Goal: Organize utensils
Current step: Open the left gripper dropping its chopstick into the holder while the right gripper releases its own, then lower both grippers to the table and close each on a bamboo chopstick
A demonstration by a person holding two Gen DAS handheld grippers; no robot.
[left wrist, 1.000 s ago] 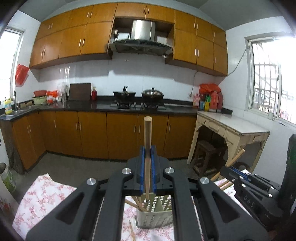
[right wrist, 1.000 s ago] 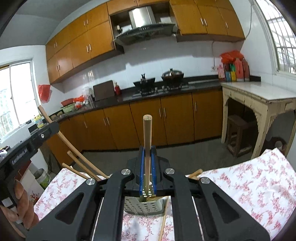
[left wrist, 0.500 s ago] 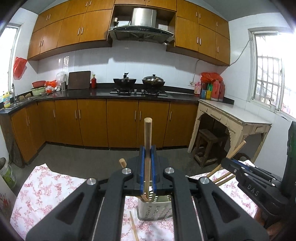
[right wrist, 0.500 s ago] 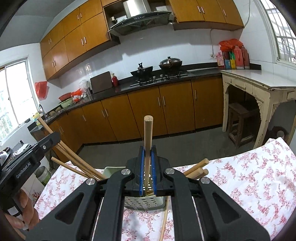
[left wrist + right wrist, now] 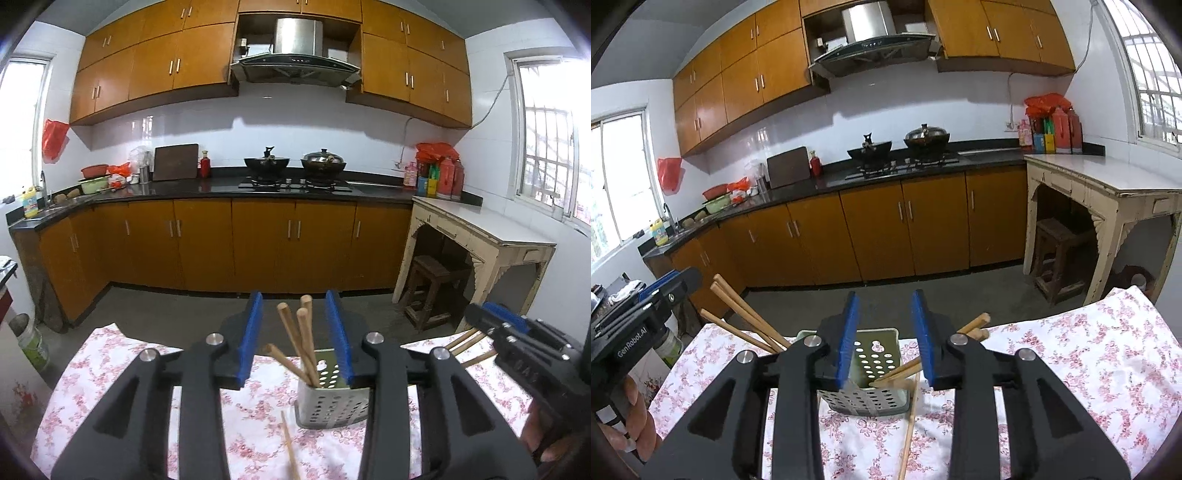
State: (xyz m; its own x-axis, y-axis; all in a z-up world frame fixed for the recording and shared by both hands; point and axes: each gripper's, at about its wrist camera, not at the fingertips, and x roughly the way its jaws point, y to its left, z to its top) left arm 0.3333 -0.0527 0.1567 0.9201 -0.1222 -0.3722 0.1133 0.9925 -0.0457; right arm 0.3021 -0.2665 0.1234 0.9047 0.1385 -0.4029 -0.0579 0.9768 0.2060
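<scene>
As claws [image 5: 295,339] part: chopsticks [image 5: 301,343] btwn.

— What's between those blue pads?
— The left gripper [image 5: 294,338], jaws opening, frames three wooden chopsticks [image 5: 304,345] leaning in a perforated metal holder [image 5: 332,402]; the pads touch none of them.
— And the cloth?
— One loose chopstick [image 5: 290,448] lies on the floral tablecloth [image 5: 110,365]. The right gripper [image 5: 517,347] sits at the right.

A perforated holder [image 5: 334,400] stands on the tablecloth [image 5: 110,365] with chopsticks [image 5: 301,343] in it, and one loose chopstick [image 5: 290,448] lies just before it.
</scene>
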